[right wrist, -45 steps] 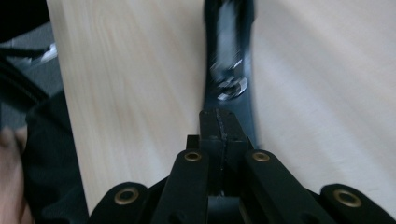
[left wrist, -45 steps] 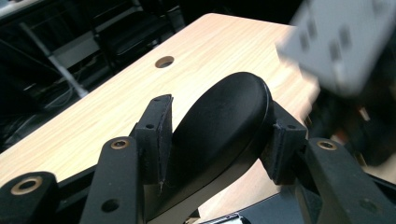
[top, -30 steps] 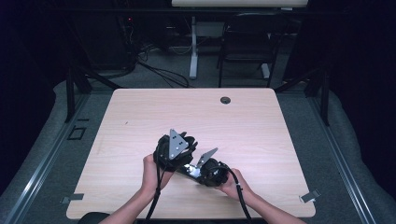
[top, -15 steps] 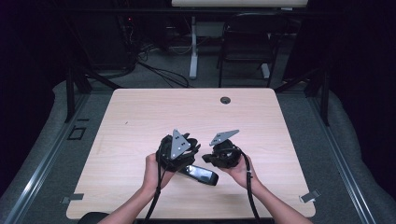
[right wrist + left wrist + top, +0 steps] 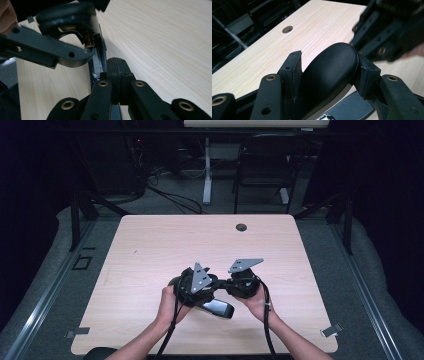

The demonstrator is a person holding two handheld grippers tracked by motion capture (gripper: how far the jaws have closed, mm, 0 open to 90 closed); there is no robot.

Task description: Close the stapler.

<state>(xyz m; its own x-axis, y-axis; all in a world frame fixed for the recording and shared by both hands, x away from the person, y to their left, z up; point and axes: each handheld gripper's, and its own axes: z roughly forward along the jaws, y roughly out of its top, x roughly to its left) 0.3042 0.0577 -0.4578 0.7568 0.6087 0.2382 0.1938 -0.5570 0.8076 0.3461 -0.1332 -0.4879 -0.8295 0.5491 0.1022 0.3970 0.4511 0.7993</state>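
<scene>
High view: two forearms enter from the near edge of the table (image 5: 150,245), one hand-held gripper in each hand, both close together over the near half.

Left gripper (image 5: 200,282): held in the left hand (image 5: 167,302), body raised, grey plate on top. In the left gripper view its two jaws stand one on each side of a rounded black stapler body (image 5: 329,72), pads touching it; the jaws have just been opening, with the stapler between them.

Right gripper (image 5: 240,282): held in the right hand (image 5: 257,302), just beside the left gripper, nearly touching it, grey plate tilted upward. In the right gripper view its two pads are pressed together, closed on nothing that can be made out.

Stapler (image 5: 217,307): one, black with a dark grey base. It lies under and between the two grippers, its free end sticking out toward the near edge below the right gripper. Long axis runs aslant, from the left gripper's jaws toward the person's right and nearer side. In the right gripper view its metal front end (image 5: 96,50) sits just ahead of the closed jaws, beside the left gripper's black arm (image 5: 50,53).

Count: two hands, two grippers, one stapler, one table, one round cable hole (image 5: 241,227) well beyond both grippers at the table's far side.
</scene>
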